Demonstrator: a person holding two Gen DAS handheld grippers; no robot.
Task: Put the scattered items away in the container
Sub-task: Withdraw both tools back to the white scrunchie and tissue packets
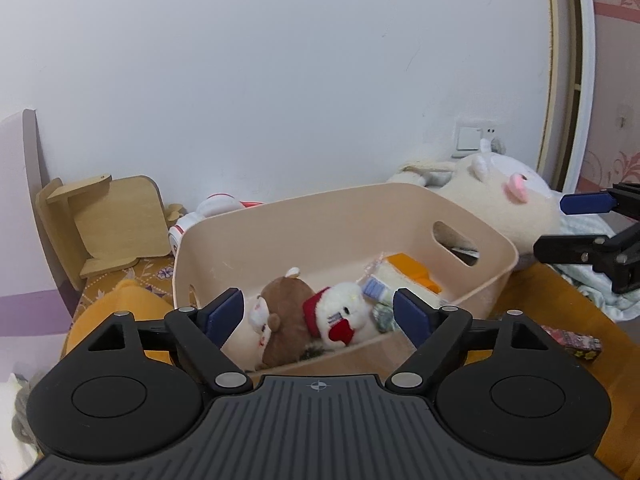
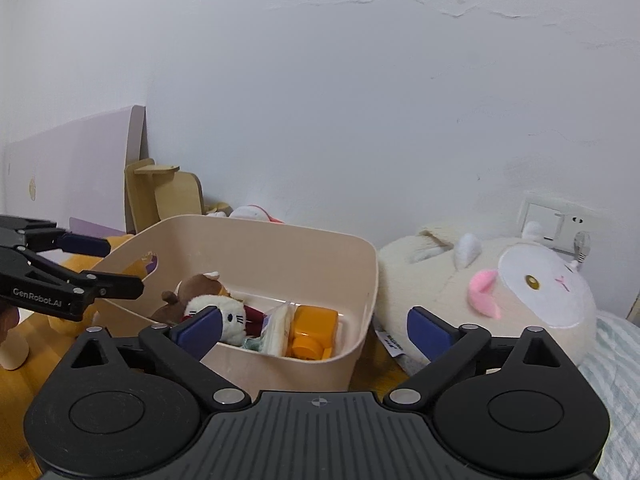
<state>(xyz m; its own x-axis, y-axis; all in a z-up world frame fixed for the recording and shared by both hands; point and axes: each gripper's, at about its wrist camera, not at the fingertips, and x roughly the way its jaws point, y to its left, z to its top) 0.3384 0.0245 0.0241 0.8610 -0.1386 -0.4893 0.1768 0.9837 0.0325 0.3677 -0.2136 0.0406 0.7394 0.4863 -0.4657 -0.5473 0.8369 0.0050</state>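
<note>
A beige bin (image 1: 344, 204) with cut-out handles stands on the orange surface, and the right wrist view shows it too (image 2: 256, 240). Inside lie a brown plush (image 1: 288, 312), a white plush with a red scarf (image 1: 344, 308), an orange box (image 1: 412, 268) and a tissue pack (image 2: 280, 328). My left gripper (image 1: 320, 316) hangs open over the bin's near wall, nothing between its blue pads. My right gripper (image 2: 316, 332) stands wide open at the bin's near right corner, also holding nothing. Each gripper appears at the edge of the other's view, the right one (image 1: 552, 226) and the left one (image 2: 124, 266).
A large cream plush (image 2: 500, 292) lies against the bin's right side on a striped blanket (image 2: 616, 360). A small patterned box (image 1: 572, 342) lies on the surface right of the bin. A wooden stand (image 1: 108, 224) leans at the back left, a yellow plush (image 1: 112, 308) beside the bin.
</note>
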